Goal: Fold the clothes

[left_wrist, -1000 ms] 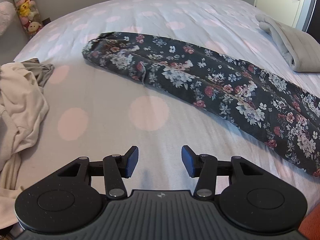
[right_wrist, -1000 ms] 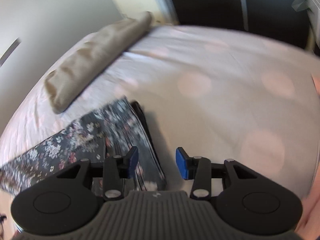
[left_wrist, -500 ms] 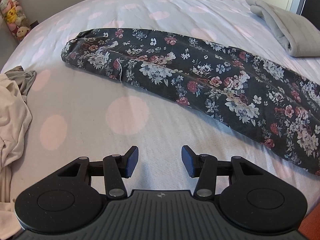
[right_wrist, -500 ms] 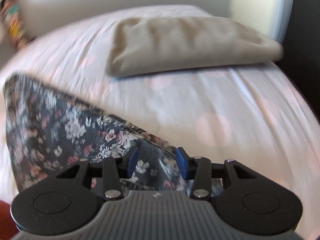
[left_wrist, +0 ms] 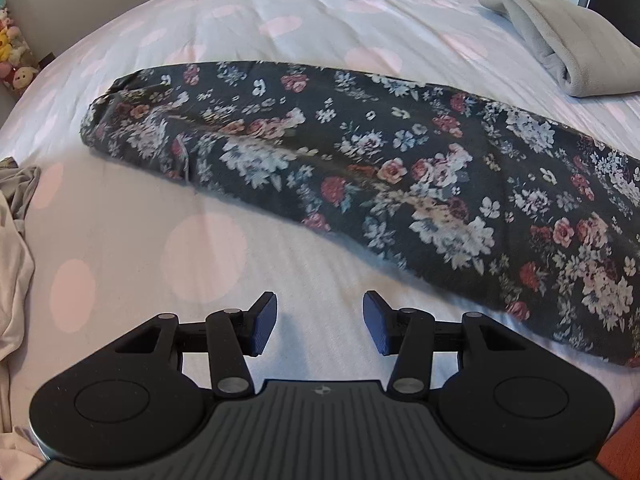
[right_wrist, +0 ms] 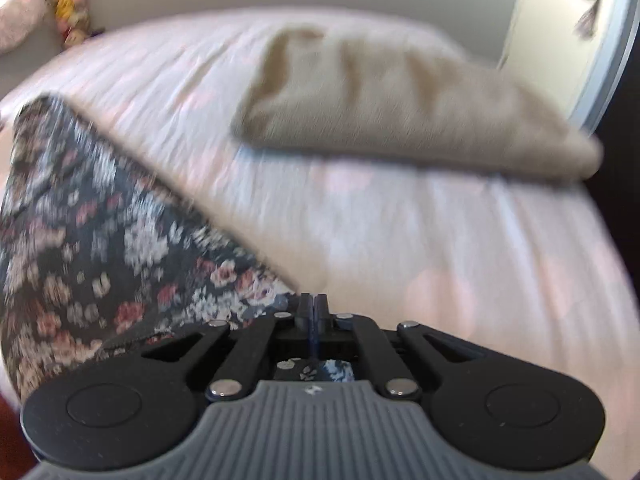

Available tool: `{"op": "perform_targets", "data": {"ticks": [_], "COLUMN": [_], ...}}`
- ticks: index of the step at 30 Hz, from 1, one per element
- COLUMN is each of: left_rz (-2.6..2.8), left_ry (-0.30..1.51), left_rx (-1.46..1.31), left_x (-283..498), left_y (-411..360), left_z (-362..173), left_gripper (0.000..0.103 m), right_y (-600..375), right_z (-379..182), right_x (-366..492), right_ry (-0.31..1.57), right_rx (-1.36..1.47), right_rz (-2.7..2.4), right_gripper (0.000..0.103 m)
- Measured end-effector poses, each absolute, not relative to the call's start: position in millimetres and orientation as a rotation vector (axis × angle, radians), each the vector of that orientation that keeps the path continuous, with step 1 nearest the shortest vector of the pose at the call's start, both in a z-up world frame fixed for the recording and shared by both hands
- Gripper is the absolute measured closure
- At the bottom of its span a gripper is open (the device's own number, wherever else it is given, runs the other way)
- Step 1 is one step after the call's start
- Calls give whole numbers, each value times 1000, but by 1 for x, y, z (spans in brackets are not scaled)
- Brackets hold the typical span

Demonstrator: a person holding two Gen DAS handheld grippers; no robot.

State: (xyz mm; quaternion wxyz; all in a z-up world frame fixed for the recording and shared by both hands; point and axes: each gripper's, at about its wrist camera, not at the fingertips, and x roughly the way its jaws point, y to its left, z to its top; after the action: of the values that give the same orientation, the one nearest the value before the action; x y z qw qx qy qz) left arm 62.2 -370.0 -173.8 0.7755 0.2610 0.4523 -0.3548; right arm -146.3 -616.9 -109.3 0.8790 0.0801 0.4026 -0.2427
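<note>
A long dark floral garment (left_wrist: 360,176) lies folded lengthwise across the bed, running from upper left to lower right in the left wrist view. My left gripper (left_wrist: 319,326) is open and empty over the bare sheet, just short of the garment's near edge. In the right wrist view, which is blurred, my right gripper (right_wrist: 313,312) is shut on the end of the floral garment (right_wrist: 100,248), and a bit of the fabric shows behind the jaws.
The bed (left_wrist: 280,12) has a white sheet with pink dots. A folded grey garment (left_wrist: 568,48) lies at the far right; it also shows in the right wrist view (right_wrist: 400,104). A crumpled beige garment (left_wrist: 12,264) lies at the left edge. Plush toys (left_wrist: 12,60) stand by the wall.
My right gripper swung over the garment's end and closed on it. My left gripper moved closer to the floral garment and stayed open.
</note>
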Motion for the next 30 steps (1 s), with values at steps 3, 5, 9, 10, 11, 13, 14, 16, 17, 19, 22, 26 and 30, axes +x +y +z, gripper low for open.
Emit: {"op": "perform_targets", "data": {"ticks": [3,5,9,10,11,13,14,16,17,19,22,26,30], "left_rz": [-785,-789,-793,-795,-797,-788,-783,-778,-777,-776,-770,-756,-737], "left_ry": [969,968,970,968,965,960,961,965,965,966,970,968,960], "left_rx": [562,564,559,560,563,570,570,562,558,550,546,548,520], "left_x": [60,59,55,54,54,54,55,56,55,54,52,54,66], "left_y": [-378,-382,-383,-383,-382,-381,-380,-378,-376,-372,-364,-354,-342], "left_z": [-172,-173,-170,-169,-167,-165,-165,-164,-164,-164,-163,-160,-153], "left_gripper": [57,57,57,57,57,57,57,57,57,57,57,57,57], "right_y": [-629,-640,-649,-650,-650,-650,-650,-647,-645,-643,-638,-621,-597], "right_z": [-109,-117,-129,-126,-123,-117,-114,-111,-110,-115,-131,-143,-137], "right_x": [-150,-150,-160,-166,-173,-188,-196,-216,-226,-245,-270,-294,-294], "right_ry": [825,854,851,832,812,775,757,737,727,726,725,686,626], "right_rx": [198,231,330,356,381,431,454,485,500,548,643,732,781], "right_rz": [-575,-612,-624,-628,-631,-642,-649,-671,-681,-700,-728,-768,-798], "right_gripper": [103,103,103,102,97,91,75,52,50,46,44,44,43]}}
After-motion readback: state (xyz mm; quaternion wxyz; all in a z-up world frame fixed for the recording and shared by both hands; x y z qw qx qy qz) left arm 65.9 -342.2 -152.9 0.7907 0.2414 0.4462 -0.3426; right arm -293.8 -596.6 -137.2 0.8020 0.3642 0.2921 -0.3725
